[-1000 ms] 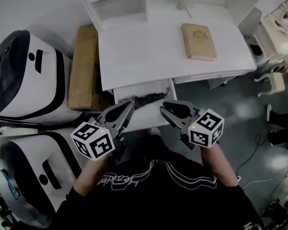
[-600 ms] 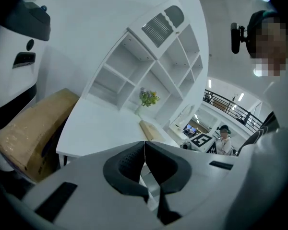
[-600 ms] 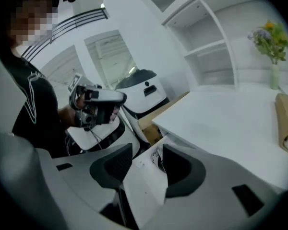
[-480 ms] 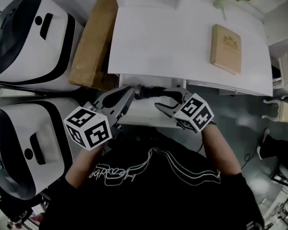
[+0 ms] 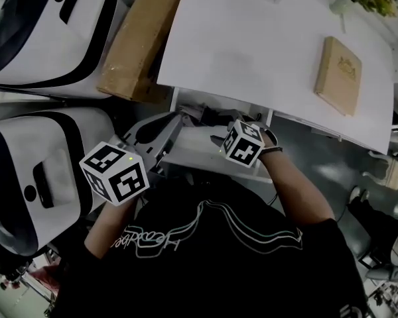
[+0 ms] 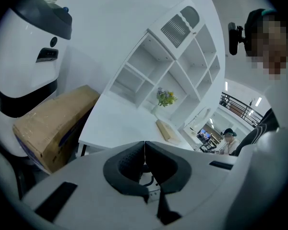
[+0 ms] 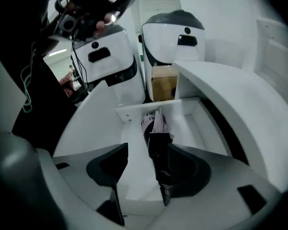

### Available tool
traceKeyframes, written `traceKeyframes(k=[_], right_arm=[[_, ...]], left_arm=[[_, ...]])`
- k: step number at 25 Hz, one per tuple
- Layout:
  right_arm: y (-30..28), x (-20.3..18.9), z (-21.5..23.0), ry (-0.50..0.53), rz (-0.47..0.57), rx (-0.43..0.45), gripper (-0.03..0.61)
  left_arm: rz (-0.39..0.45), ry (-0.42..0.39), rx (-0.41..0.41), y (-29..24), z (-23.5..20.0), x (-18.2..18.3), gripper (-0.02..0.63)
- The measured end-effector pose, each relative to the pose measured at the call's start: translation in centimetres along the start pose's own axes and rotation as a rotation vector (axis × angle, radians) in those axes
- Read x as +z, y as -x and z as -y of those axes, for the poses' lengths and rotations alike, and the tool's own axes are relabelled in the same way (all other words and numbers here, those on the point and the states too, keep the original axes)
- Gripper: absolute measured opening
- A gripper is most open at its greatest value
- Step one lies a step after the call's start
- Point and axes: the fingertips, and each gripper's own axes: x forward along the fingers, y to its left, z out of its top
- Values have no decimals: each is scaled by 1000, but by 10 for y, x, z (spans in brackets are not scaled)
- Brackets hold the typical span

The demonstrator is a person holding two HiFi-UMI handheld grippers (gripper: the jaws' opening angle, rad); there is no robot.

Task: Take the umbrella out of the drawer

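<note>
The white drawer [image 5: 186,156] stands pulled out from under the desk. In it lies the folded black umbrella [image 5: 214,117], lengthwise along the drawer floor [image 7: 159,140]. My right gripper [image 5: 229,130] points steeply down into the drawer [image 7: 187,110]. Its jaws have just been opening and stand wide in the right gripper view [image 7: 146,153]. The umbrella's near end lies between them, closer to the right finger, and the pads do not press on it. My left gripper [image 5: 177,121] hovers at the drawer's left front corner, shut with nothing in it [image 6: 144,150].
The white desk top [image 5: 252,52] carries a tan book [image 5: 341,75] and a small flower vase [image 6: 165,98], with shelves behind. A cardboard box [image 5: 139,38] stands left of the desk. Two big white machines [image 5: 40,171] [image 5: 46,18] crowd the left side.
My right gripper dropped from above the drawer front down into the drawer, tipped downward, and its jaws opened around the umbrella. The left gripper sank a little, still shut.
</note>
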Motion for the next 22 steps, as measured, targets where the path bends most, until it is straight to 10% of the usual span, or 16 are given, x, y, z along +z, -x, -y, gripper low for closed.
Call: traceKeyframes(k=[22], right_arm=[[-107, -35, 41, 246, -265, -84, 239]], left_arm=[[-13, 104, 94, -2, -38, -22, 20]])
